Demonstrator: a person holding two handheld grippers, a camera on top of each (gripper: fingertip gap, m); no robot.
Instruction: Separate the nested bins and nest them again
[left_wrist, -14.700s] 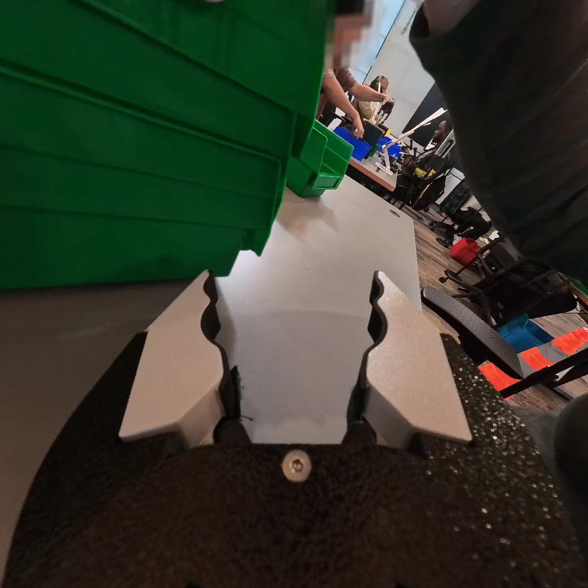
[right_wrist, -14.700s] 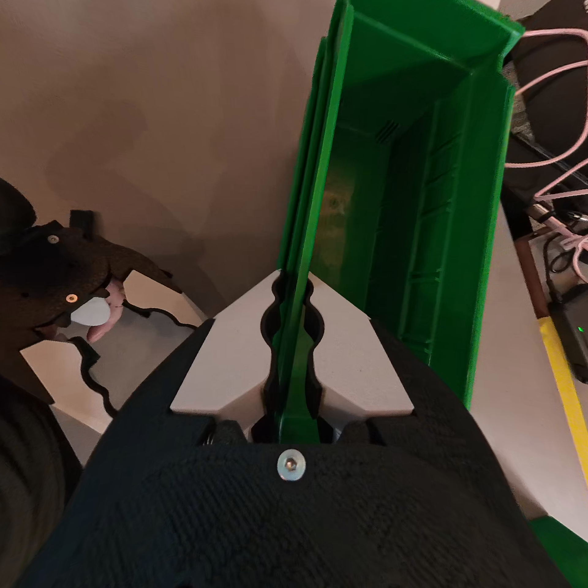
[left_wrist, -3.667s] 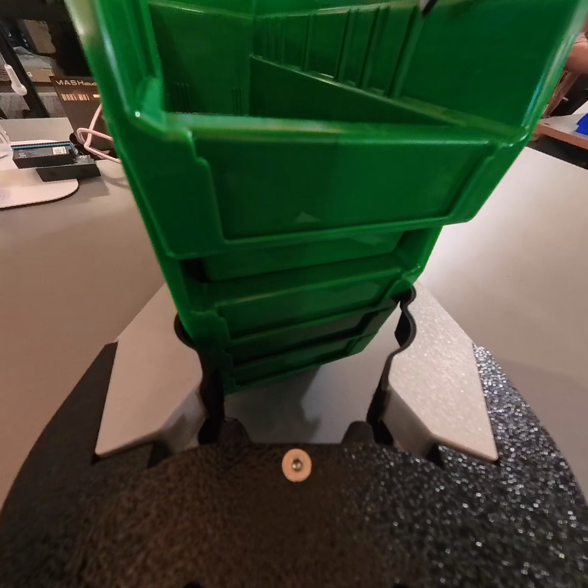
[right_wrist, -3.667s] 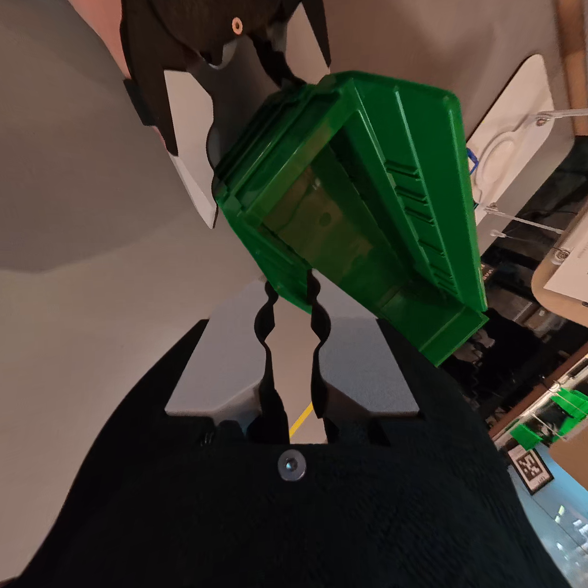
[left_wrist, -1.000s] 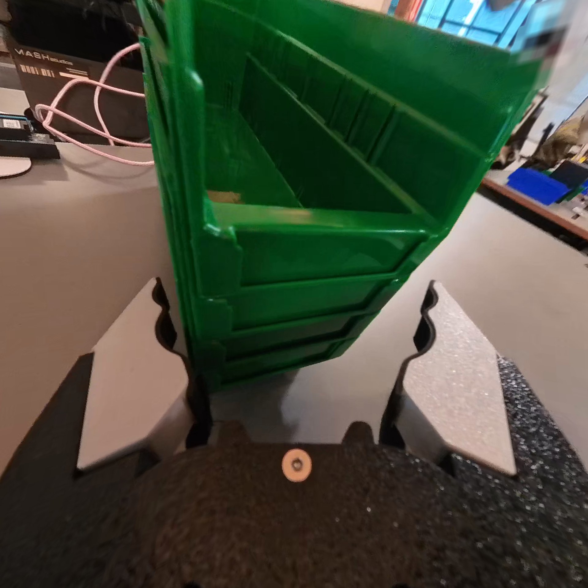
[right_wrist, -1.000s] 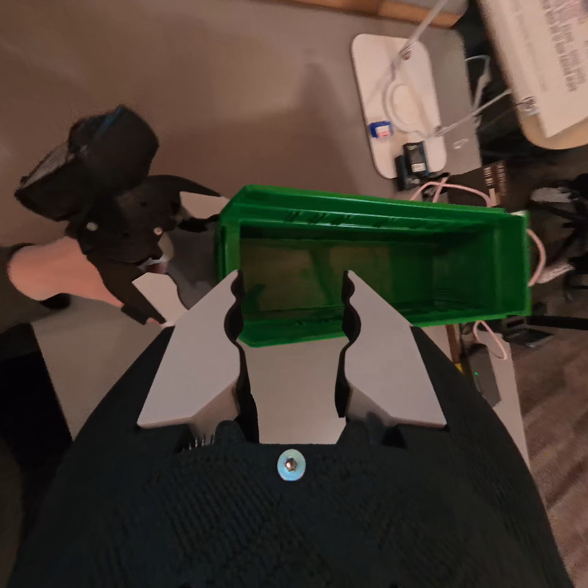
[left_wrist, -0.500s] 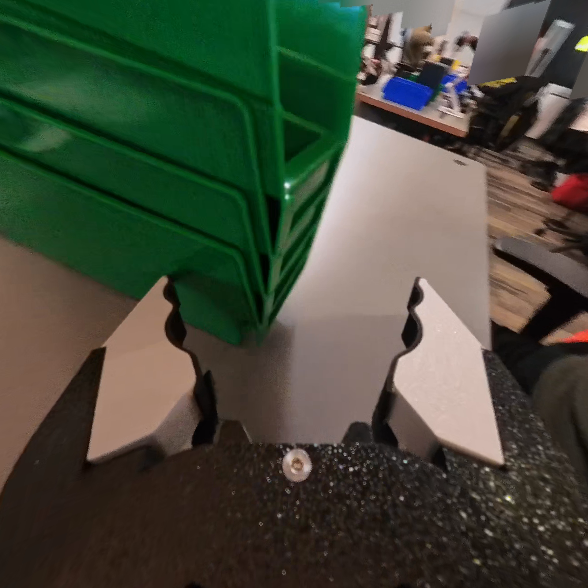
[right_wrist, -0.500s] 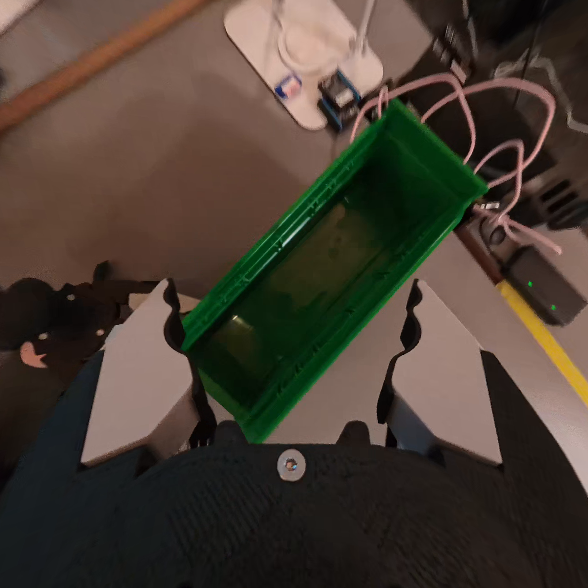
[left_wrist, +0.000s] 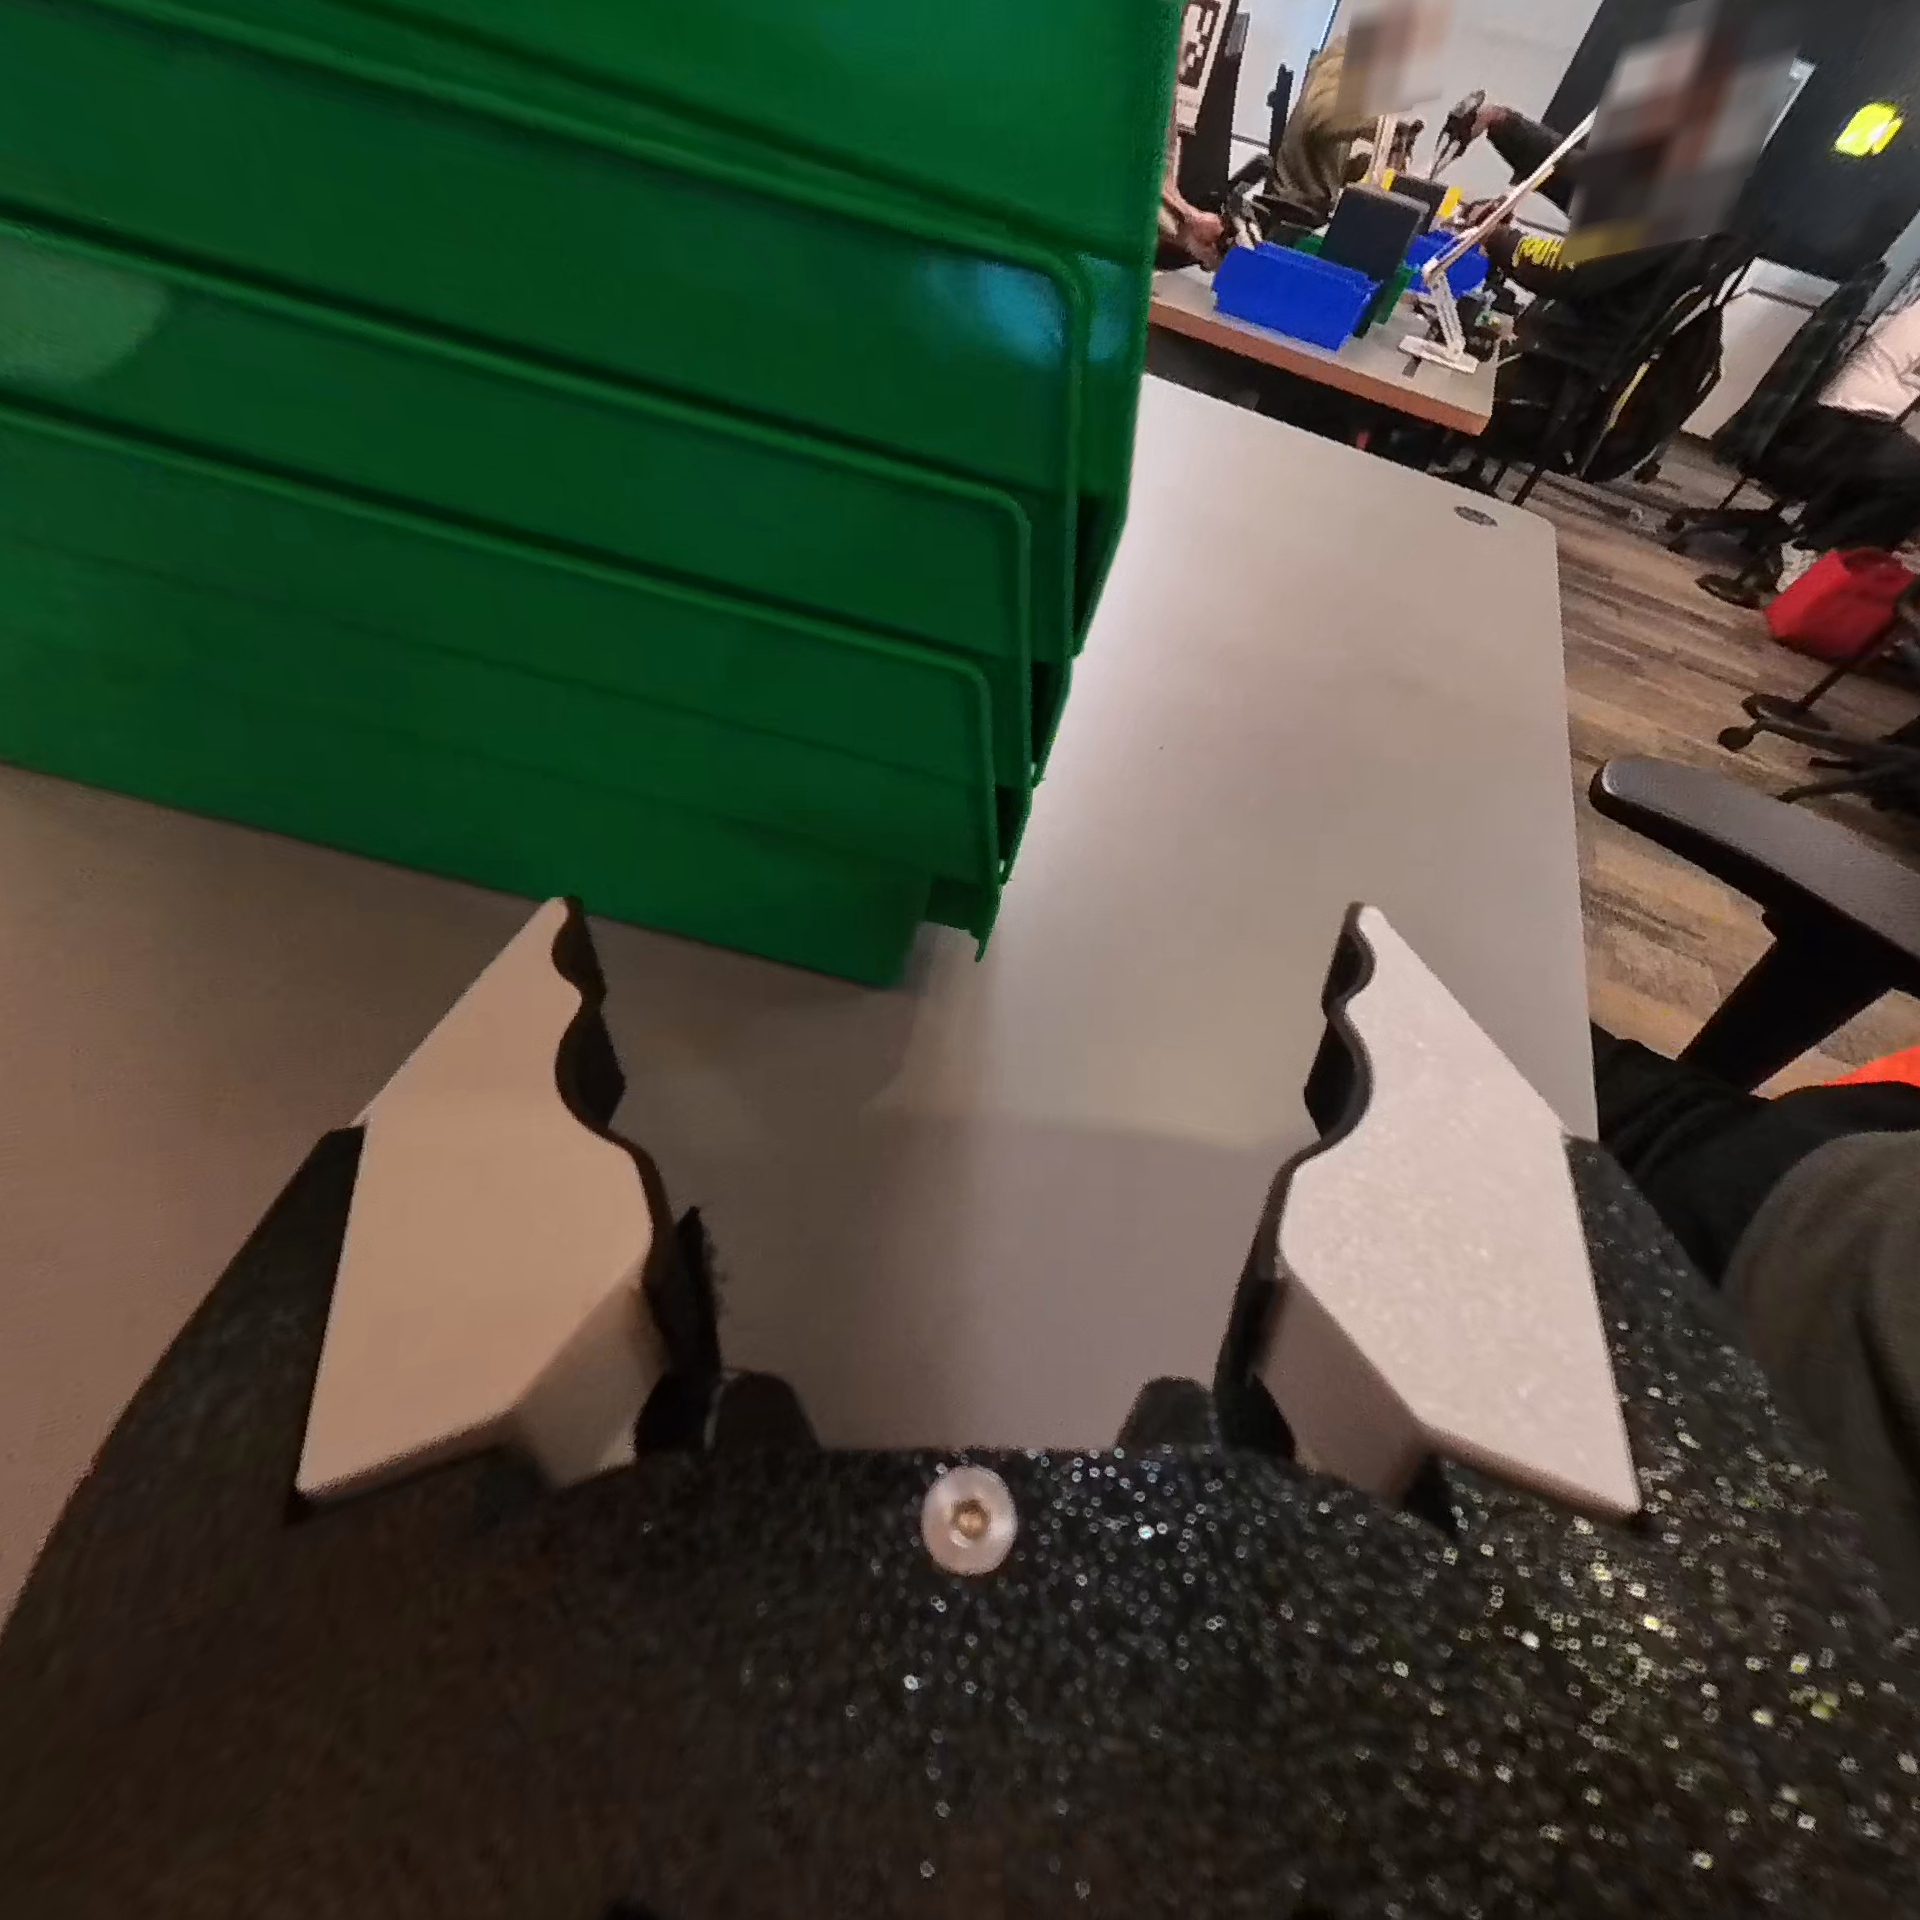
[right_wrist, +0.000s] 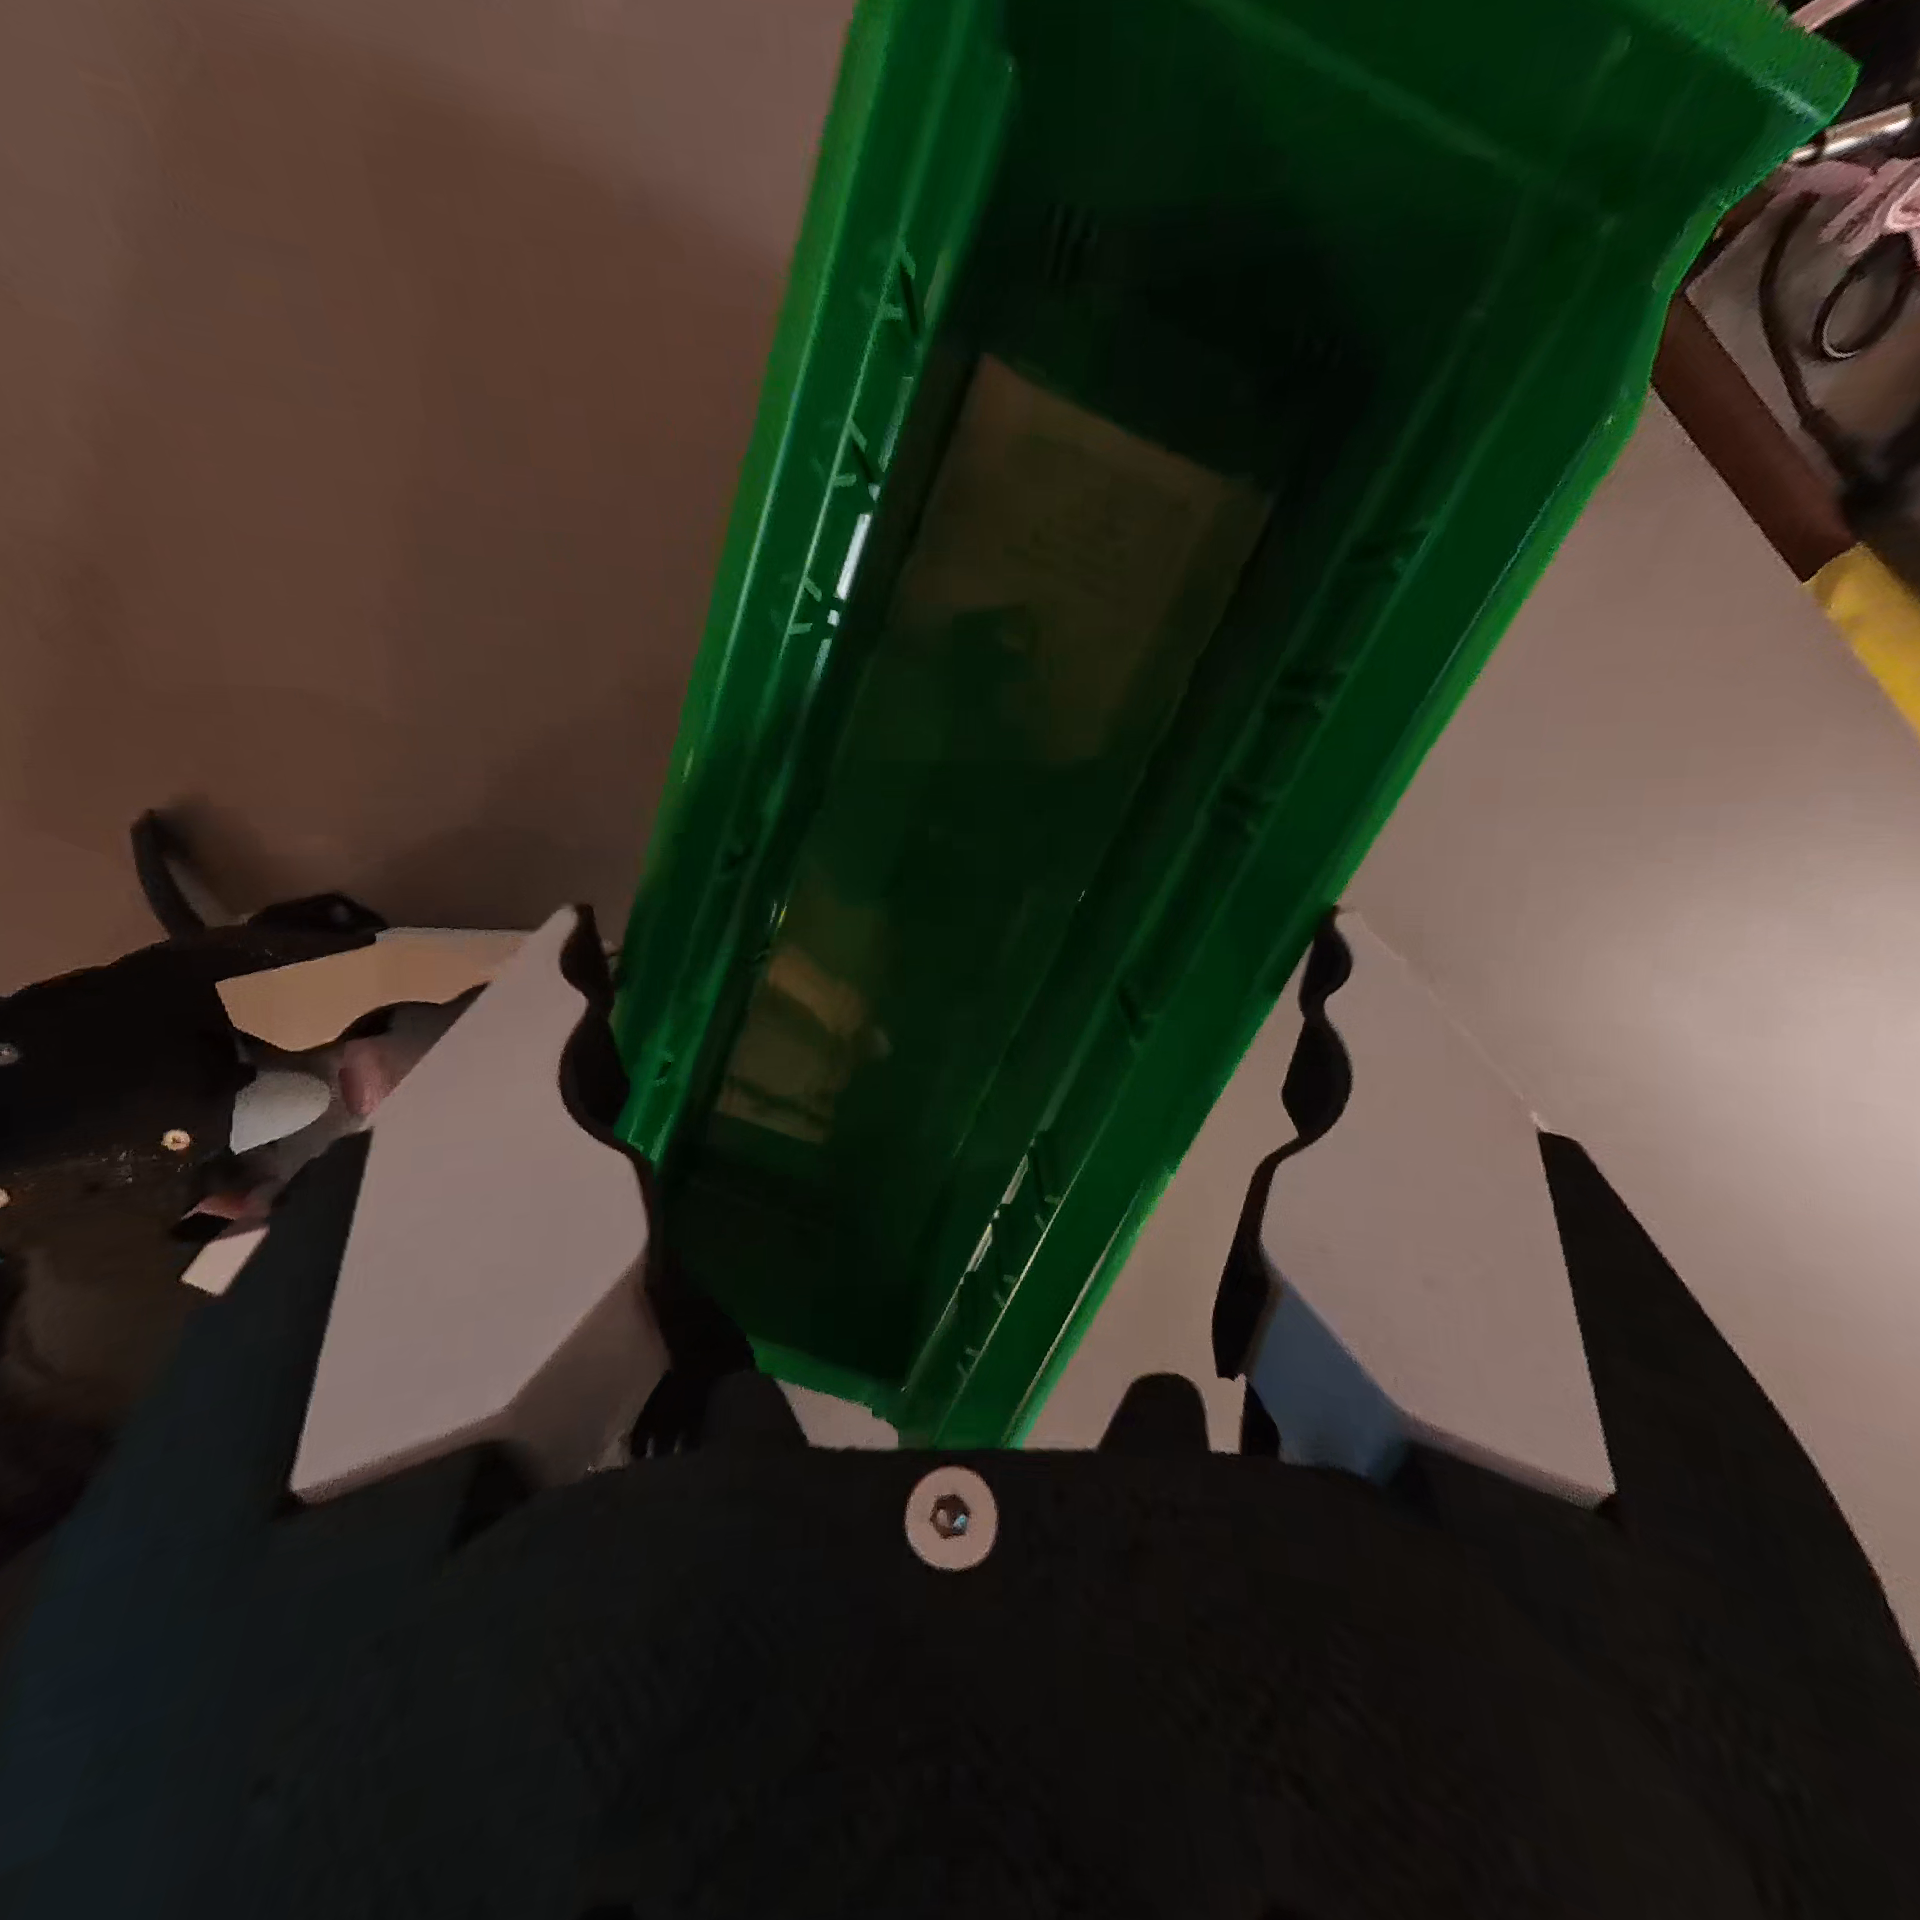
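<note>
We see the nested green bins (left_wrist: 540, 436) standing on the worktop (left_wrist: 1299, 727). Both our left claw (left_wrist: 961, 1122) and right claw (right_wrist: 951, 1122) are spread wide, gripping nothing.

A grey surface (left_wrist: 1299, 665) is seen before wood-patterned flooring (left_wrist: 1662, 623), black office chairs (left_wrist: 1766, 862) and a farther desk (left_wrist: 1340, 364), where blue bins (left_wrist: 1288, 291), seemingly, are kept.

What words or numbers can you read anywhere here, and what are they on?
Pale label inside the green bin: print too faint to read.
Person's dark top: yellow print, too blurred.
Black-and-white square marker: a pattern, no words.
</note>
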